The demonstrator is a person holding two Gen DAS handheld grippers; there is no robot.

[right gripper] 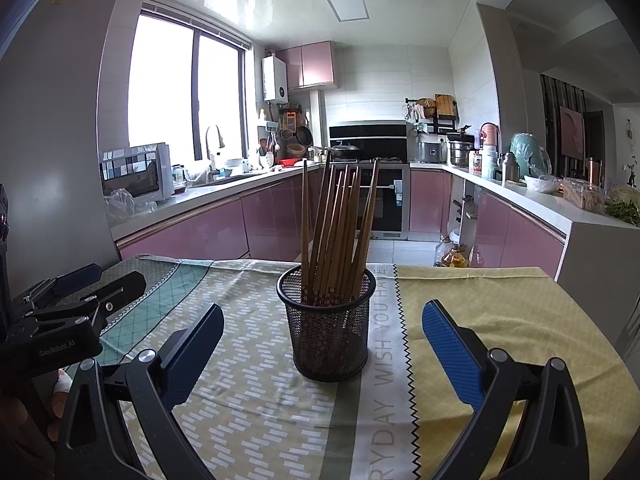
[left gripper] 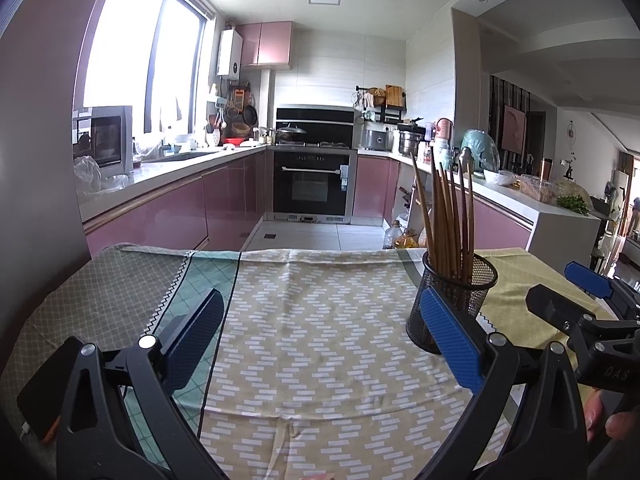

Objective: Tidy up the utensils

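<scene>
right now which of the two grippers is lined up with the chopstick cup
The right gripper: its open jaws frame the mesh cup of chopsticks dead centre. The left gripper faces bare tablecloth, with the cup off by its right jaw.

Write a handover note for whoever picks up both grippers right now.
Left gripper: open, empty, over the patterned tablecloth.
Right gripper: open, empty, aimed at the black wire-mesh cup, not touching it.
Brown wooden chopsticks: all standing in the cup, leaning against one another; cup upright near the cloth's middle.
Done: no loose utensils seen on the cloth.
Left: apparently nothing to collect; check outside the views.
</scene>
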